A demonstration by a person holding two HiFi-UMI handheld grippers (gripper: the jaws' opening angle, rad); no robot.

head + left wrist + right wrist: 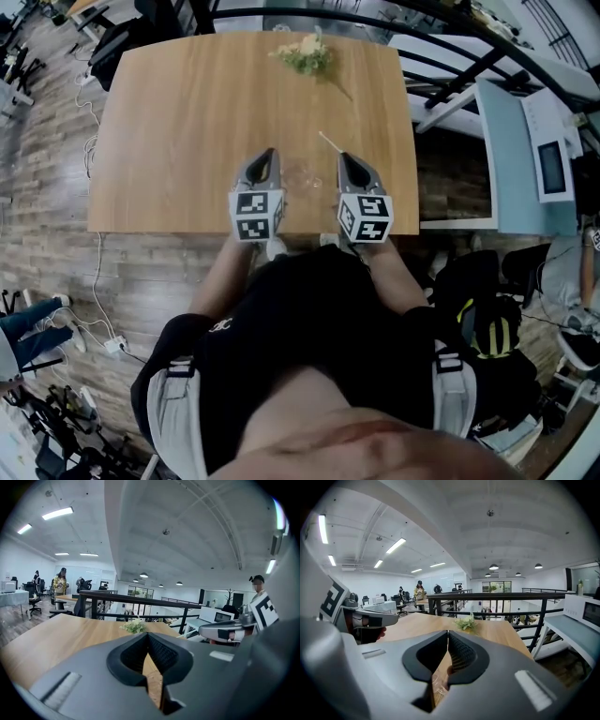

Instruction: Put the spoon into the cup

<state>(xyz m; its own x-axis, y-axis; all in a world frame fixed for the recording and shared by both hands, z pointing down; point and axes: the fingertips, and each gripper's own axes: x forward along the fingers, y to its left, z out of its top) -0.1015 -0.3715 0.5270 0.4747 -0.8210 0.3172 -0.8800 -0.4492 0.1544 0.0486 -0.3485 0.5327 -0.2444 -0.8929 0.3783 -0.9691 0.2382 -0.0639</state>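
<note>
- head view: a wooden table [187, 122] fills the upper half, with a small bunch of flowers [305, 53] near its far edge at 12 o'clock.
- head view: the left gripper [269, 153] and the right gripper [342, 157] lie side by side over the table's near edge, both pointing toward 12 o'clock. each has its marker cube at the near end.
- head view: a clear glass cup [302, 176] stands on the table between the two grippers, faint against the wood.
- head view: the spoon [329, 142] shows as a thin pale stick at 11 o'clock from the right gripper's tip, outside the cup. its near end is right at that tip, and i cannot tell whether they touch.
- left gripper view: the left gripper [147, 635] has its jaw tips pressed together with nothing between them, and bare table [56, 639] shows through the gap behind the tips.
- left gripper view: the flowers [134, 626] sit just above the tips at 12 o'clock, and the right gripper [224, 630] is at 3 o'clock.
- right gripper view: the right gripper [447, 633] has its jaws closed tip to tip, and no spoon is visible between them. a glassy glint shows low in the gap, too unclear to name.
- right gripper view: the flowers [466, 623] are at 12 o'clock on the table [417, 623], the left gripper [370, 618] is at 9 o'clock, and a dark railing [497, 596] runs behind.
</note>
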